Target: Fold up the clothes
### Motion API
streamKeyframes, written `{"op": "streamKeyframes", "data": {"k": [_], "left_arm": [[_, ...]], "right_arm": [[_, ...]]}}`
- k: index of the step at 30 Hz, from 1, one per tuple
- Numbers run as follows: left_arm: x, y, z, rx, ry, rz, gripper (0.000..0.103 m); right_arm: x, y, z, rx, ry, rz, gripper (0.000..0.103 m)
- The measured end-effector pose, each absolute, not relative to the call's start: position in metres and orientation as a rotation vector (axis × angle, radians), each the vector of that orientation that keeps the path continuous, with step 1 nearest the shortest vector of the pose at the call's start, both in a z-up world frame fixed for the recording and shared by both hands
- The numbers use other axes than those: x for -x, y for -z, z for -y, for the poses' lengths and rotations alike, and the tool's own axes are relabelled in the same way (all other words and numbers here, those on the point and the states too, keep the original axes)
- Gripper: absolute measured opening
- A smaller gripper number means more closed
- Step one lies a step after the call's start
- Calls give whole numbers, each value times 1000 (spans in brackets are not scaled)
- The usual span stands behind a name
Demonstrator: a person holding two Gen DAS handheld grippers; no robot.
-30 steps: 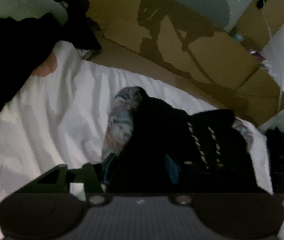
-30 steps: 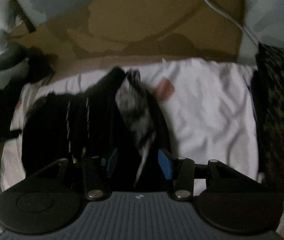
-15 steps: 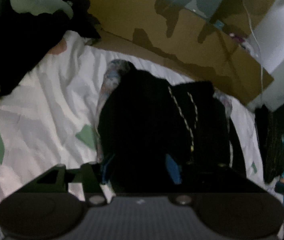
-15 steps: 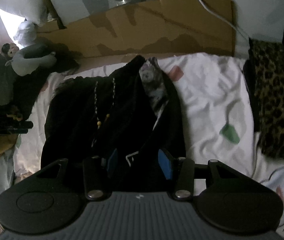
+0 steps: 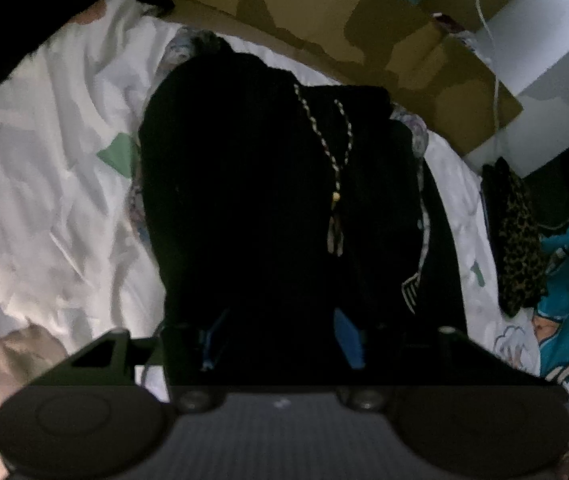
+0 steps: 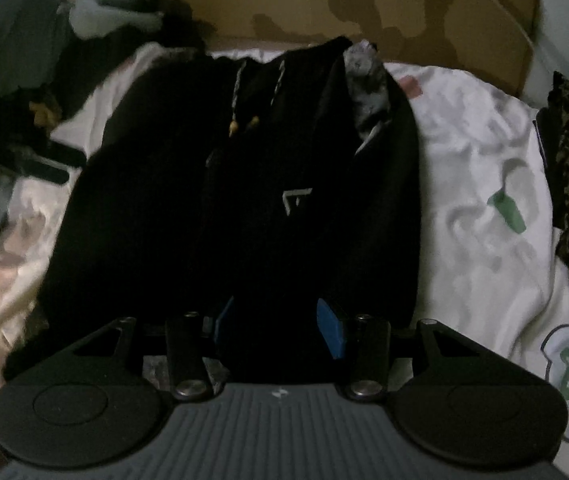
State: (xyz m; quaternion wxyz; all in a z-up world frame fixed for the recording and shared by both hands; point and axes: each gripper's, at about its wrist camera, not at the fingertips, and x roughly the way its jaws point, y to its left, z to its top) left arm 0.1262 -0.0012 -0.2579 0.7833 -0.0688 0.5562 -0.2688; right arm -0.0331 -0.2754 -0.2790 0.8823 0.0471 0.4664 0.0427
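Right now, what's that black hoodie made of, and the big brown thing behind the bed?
The black hoodie looks like soft, matte knit fabric, maybe fleece: it slumps in folds and has braided drawstrings. The big brown thing looks like plain cardboard: flat, dull tan, with a cut edge. The white sheet looks like thin wrinkled cotton.

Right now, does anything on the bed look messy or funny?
Yes. The black hoodie lies crooked on the white sheet, its patterned lining poking out at the top and its drawstrings straggling across the front.

Black hoodie [image 6: 244,208] on white bedsheet [image 6: 472,184]
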Motion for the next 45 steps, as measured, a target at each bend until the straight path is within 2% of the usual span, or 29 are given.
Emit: {"op": "streamKeyframes", "data": {"k": [9, 16, 19, 21, 23, 26, 32, 36, 38, 45], "left_arm": [[-112, 271, 9, 134, 609, -1232, 61], [-108, 275, 13, 122, 627, -1247, 61], [-107, 277, 14, 125, 628, -1252, 61], [-107, 279, 14, 130, 631, -1259, 61], [-106, 281, 13, 127, 632, -1264, 61], [-104, 283, 12, 120, 627, -1270, 61], [-103, 282, 14, 131, 628, -1264, 61], [-102, 284, 16, 131, 642, -1270, 61], [-101, 285, 16, 129, 646, -1274, 61], [-103, 288, 5, 164, 635, -1281, 61]], "right_arm": [[41, 301, 252, -57, -94, -1035, 56], [41, 310, 245, -20, -80, -1041, 55], [42, 310, 247, -13, -67, -1035, 48], [43, 309, 250, 0, -57, -1029, 35], [44, 309, 252, 9, -44, -1025, 28], [46, 305, 256, 7, -29, -1003, 27], [46, 296, 252, 33, -50, -977, 29], [45, 293, 237, 79, -82, -962, 47], [44, 292, 228, 112, -95, -950, 51], [34, 295, 199, 204, -114, -960, 51]]}}
